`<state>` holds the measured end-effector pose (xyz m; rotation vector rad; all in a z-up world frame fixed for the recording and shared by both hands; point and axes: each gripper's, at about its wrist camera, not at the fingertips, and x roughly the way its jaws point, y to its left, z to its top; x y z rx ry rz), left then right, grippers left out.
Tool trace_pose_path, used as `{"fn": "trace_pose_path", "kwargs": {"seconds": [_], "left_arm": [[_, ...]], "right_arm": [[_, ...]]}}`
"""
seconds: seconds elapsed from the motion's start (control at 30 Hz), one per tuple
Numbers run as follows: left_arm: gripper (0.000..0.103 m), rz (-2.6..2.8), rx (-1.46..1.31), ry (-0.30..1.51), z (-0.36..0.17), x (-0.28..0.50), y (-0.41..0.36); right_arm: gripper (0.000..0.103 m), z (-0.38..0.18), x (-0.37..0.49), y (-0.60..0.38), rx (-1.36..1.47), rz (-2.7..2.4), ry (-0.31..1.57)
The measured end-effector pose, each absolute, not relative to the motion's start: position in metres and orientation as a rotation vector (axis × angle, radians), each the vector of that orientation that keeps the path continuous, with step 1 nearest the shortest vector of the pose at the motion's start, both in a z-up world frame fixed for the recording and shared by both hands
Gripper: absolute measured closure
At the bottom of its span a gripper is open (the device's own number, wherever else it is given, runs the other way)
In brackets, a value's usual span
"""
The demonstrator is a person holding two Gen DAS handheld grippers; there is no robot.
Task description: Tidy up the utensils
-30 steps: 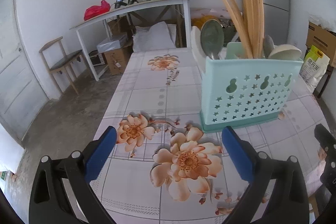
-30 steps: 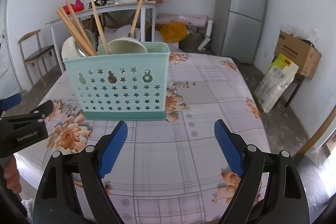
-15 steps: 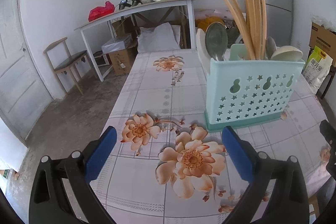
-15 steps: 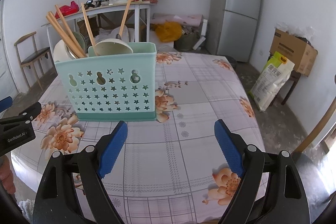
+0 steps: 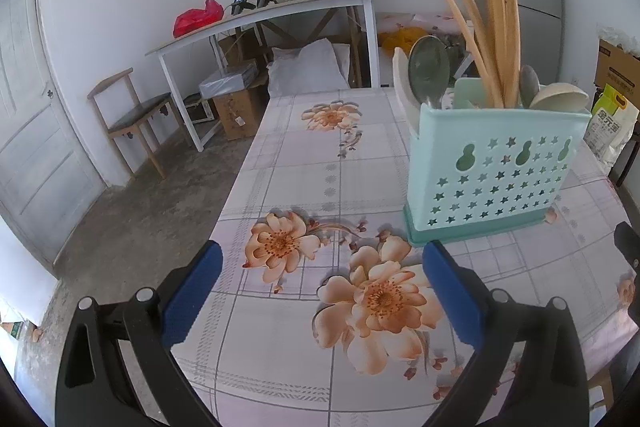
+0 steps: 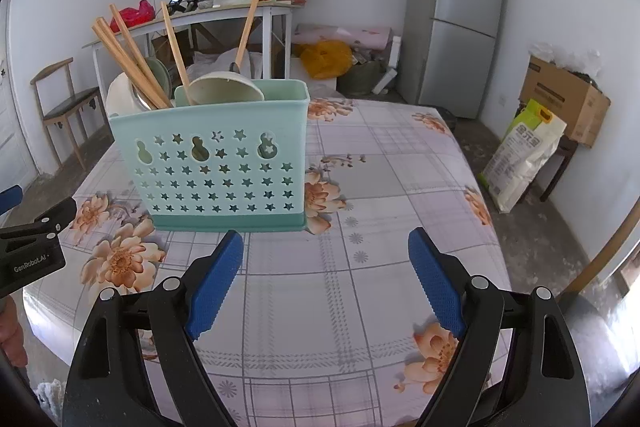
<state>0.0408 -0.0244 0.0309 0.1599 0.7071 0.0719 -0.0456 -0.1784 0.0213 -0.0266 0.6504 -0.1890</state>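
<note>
- Ahead of your right gripper [image 6: 325, 277], the utensil caddy [image 6: 224, 163] stands on the counter [image 6: 380, 187], chopsticks [image 6: 132, 63] inside.
- Both jaws spread, empty; left gripper [image 5: 320, 291] has backed away, so sorting looks finished.

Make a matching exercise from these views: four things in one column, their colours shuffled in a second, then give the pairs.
1. utensil holder
2. chopsticks
3. fridge
4. bag on the far desk

A. red
B. silver-grey
C. pale teal
D. light wood

Pairs: 1-C, 2-D, 3-B, 4-A
</note>
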Motion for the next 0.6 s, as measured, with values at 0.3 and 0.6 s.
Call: {"fn": "trace_pose_path", "kwargs": {"seconds": [0.3,0.6], "left_arm": [[0.006,0.077,0.151,0.720,0.0287,0.0428,-0.0202],[0.006,0.072,0.155,0.724,0.0271,0.0430,-0.0204]], "right_arm": [[0.022,0.0214,-0.0453,-0.1782,-0.029,-0.189,0.652],[0.022,0.0220,-0.0455,-0.1782,-0.027,-0.189,0.652]]}}
